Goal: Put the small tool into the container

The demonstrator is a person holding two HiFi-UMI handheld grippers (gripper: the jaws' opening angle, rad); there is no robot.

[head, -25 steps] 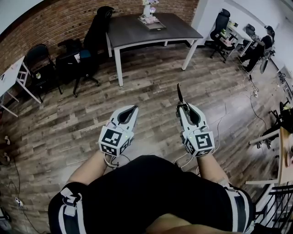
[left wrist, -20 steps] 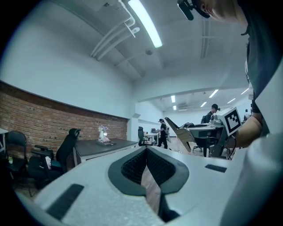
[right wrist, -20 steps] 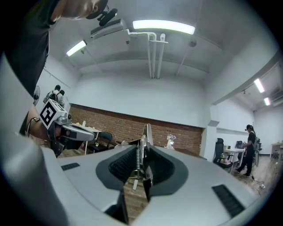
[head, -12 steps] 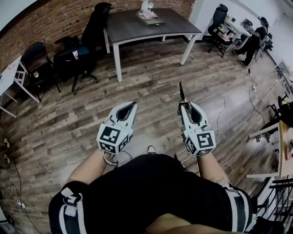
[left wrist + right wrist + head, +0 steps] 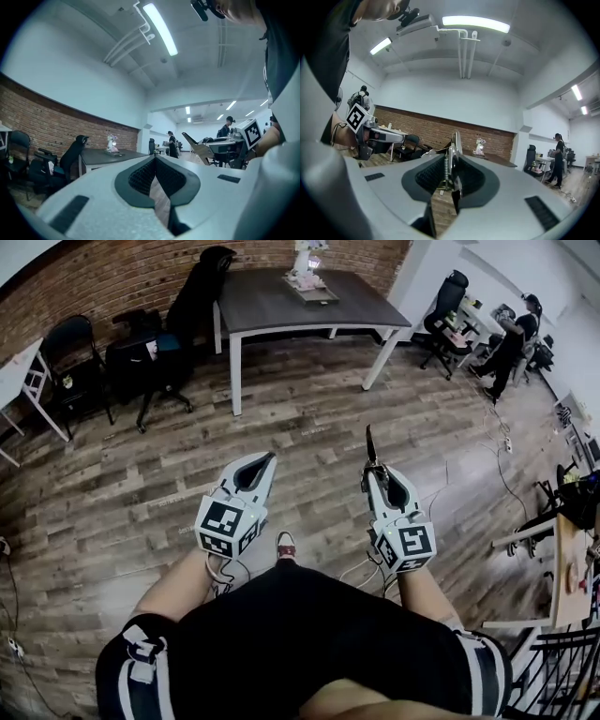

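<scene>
My right gripper (image 5: 373,471) is held level over the wooden floor, shut on a small metal tool (image 5: 369,444) with a spring. The tool's thin dark tip sticks out forward past the jaws. In the right gripper view the tool (image 5: 453,152) stands upright between the pads of that gripper (image 5: 450,164). My left gripper (image 5: 266,458) hovers beside it, shut with nothing in it; its pads (image 5: 140,176) meet at the tip. Far ahead, a shallow tray (image 5: 313,291) with a pale ornament rests on the dark table (image 5: 281,310).
Black chairs (image 5: 192,306) stand left of the dark table. An office chair (image 5: 445,310) and a person (image 5: 511,338) are at the far right. A white table (image 5: 19,381) is at the left edge. Cables (image 5: 502,465) trail over the floor on the right. A shoe (image 5: 286,545) shows between the grippers.
The floor and table have shifted under the head view, and a shoe has come into sight between the grippers. Both grippers keep their pose, the tool still held.
</scene>
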